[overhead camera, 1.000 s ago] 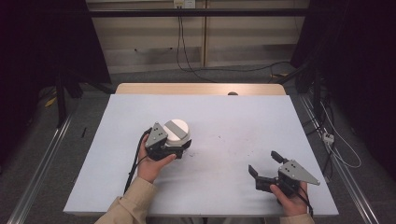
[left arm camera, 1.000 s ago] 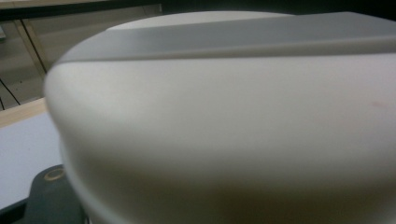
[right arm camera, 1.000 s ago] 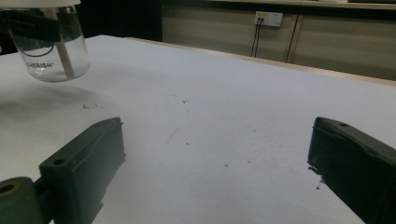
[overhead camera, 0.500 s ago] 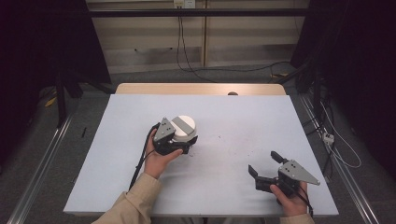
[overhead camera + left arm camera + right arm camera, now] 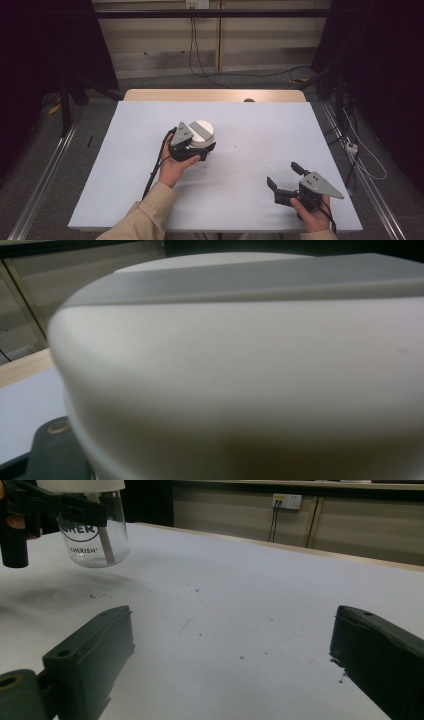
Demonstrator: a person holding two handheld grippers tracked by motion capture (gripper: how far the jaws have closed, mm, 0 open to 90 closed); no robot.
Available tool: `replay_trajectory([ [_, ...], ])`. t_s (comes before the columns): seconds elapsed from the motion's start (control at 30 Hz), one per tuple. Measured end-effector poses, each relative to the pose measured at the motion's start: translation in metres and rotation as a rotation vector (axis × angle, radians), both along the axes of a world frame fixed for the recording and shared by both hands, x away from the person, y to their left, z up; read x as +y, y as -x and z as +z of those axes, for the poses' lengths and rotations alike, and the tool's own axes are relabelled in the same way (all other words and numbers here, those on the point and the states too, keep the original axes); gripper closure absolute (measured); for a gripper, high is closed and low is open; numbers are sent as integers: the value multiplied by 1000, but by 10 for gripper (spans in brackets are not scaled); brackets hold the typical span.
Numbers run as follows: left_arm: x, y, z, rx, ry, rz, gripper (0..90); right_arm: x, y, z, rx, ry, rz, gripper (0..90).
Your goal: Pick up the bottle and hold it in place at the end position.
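Left tool (image 5: 197, 149) is clamped on a clear jar (image 5: 93, 532) with a white lid (image 5: 202, 132), held just above the counter (image 5: 125, 165) near its centre. Right tool (image 5: 285, 180), jaws spread wide and empty, sits near the front right corner.

The jar (image 5: 92, 530) is showing clear glass with dark lettering under a white lid (image 5: 202, 131) crossed by a grey band. The counter (image 5: 260, 125) is lying pale blue-white, flecked with dark specks, with a tan wooden strip along its far edge. Both the left gripper (image 5: 192, 147) and the right gripper (image 5: 285, 177) are wearing black with grey top plates, and the sleeve (image 5: 145, 215) is showing beige.
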State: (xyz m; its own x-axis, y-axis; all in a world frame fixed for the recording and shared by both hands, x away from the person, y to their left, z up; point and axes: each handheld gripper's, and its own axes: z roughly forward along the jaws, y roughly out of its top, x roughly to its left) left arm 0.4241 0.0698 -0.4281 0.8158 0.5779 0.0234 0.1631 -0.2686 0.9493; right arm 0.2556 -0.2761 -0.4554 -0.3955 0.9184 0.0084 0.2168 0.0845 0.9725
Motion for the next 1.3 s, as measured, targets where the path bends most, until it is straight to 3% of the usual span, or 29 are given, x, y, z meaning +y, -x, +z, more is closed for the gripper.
replay_trajectory([
  [0.3, -13, -7, -1, 6, -7, -19, 184, 1, 0, 0, -2, 1, 5, 34],
  [0.6, -21, -13, -7, 13, -46, -19, 184, 1, 0, 0, -5, -3, 6, 35],
  [1.3, -37, -26, -4, 0, -40, -25, 184, 1, 1, 1, -7, -5, 7, 35],
])
